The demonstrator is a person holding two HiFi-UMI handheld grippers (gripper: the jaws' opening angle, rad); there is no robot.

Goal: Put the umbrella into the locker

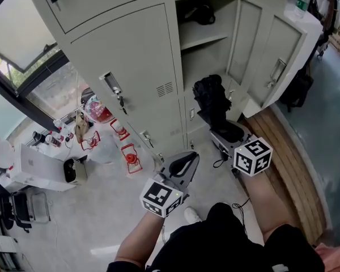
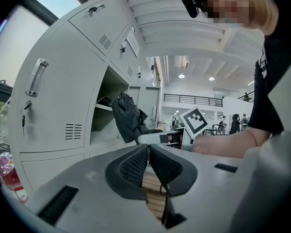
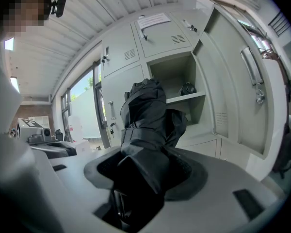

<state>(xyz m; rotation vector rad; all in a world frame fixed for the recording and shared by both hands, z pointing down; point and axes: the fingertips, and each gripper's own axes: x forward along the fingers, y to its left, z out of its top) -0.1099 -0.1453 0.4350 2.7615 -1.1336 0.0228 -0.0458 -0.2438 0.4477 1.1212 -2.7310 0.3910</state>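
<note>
**Folded umbrella clamped in the right gripper, just short of the open locker**

The right gripper (image 3: 145,166) is clenched on the lower end of the umbrella (image 3: 148,110). Its two pads press the black fabric from either side, and the bundle stands up and forward out of the jaws. The left gripper (image 2: 149,152) is closed on nothing, its ribbed pads meeting at the tips. It hangs further out from the locker (image 1: 207,38) than the right one.

In the head view the umbrella (image 1: 211,98) is just in front of the locker's lower opening and has not yet passed inside. The door (image 1: 275,52) stands swung out on the right side of the opening. Inside, a shelf (image 3: 184,98) divides the opening, and a small black thing (image 3: 187,88) already lies on top of it.

The umbrella looks light, and soft on the outside. Loose folds of cloth are cinched by a strap (image 3: 140,130), probably over a stiff shaft. The fabric is likely slick and will give under the pads, so the hold is best kept low, where the cloth is bunched tight against the core. A grip on the slack upper folds could slide. The floppy top may catch on the shelf edge or the door as the umbrella goes in.
</note>
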